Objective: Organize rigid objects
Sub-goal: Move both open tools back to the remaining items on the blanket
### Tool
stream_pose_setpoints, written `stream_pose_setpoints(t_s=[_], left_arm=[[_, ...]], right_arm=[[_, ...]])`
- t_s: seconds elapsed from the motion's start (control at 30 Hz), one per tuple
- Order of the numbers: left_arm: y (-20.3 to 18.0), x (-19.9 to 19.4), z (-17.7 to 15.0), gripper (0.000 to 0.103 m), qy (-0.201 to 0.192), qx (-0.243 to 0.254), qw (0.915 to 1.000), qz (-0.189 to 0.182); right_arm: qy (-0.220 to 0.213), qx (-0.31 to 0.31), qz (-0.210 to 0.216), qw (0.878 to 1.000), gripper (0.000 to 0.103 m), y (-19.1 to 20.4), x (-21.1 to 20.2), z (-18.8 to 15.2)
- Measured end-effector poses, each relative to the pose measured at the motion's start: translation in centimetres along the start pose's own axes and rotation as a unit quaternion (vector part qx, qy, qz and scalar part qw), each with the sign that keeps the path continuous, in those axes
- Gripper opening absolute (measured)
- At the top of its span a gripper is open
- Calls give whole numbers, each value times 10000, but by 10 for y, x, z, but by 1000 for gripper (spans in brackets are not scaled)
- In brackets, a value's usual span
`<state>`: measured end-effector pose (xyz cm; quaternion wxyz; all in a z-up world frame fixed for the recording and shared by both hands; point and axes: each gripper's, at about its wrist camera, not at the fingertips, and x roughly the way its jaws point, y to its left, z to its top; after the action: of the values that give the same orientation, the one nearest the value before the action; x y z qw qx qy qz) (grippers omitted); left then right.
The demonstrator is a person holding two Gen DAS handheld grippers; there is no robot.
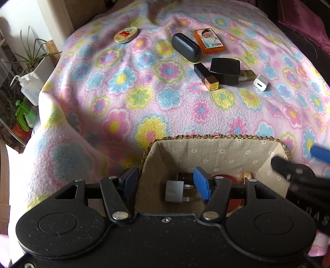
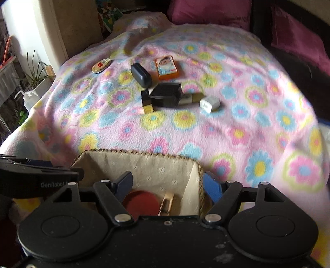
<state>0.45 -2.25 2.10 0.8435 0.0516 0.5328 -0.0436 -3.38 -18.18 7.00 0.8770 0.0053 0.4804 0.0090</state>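
A cloth-lined woven basket [image 1: 218, 152] [image 2: 144, 162] sits on the floral blanket at the near edge. It holds a grey plug adapter [image 1: 175, 193], a red round lid [image 2: 142, 201] and a small wooden piece [image 2: 167, 203]. My left gripper [image 1: 166, 183] is open, straddling the basket's left wall. My right gripper [image 2: 168, 185] is open, straddling its right wall. Farther out lie a dark glasses case [image 1: 186, 47], an orange tin [image 1: 208, 40], a round tin [image 1: 125, 35], a black-and-gold lipstick [image 1: 206, 76], a black box [image 1: 225, 70] and a white charger [image 1: 261, 82].
Potted plants [image 1: 26, 55] and a squeeze bottle [image 1: 28, 88] stand left of the bed. Magenta pillows [image 2: 210, 12] lie at the far side. The blanket [image 1: 123, 99] slopes down at the left edge.
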Motion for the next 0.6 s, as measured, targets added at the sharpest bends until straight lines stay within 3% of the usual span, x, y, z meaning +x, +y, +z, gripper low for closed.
stream_pose_setpoints(t_s=[0.17,0.4,0.6], left_arm=[[-6,3,19,58,-107,271,9996,10],[-14,25,64,58,-308,724,9969,-32],[-32,54,96,58,-658,1768,9814,-344]], right_arm=[[-296,-334,-193,9988,75,-6,13,21],[-245,-105,-305,9992,75,-31,59,53],[-171,-52,-363,9992,75,-46,108,78]])
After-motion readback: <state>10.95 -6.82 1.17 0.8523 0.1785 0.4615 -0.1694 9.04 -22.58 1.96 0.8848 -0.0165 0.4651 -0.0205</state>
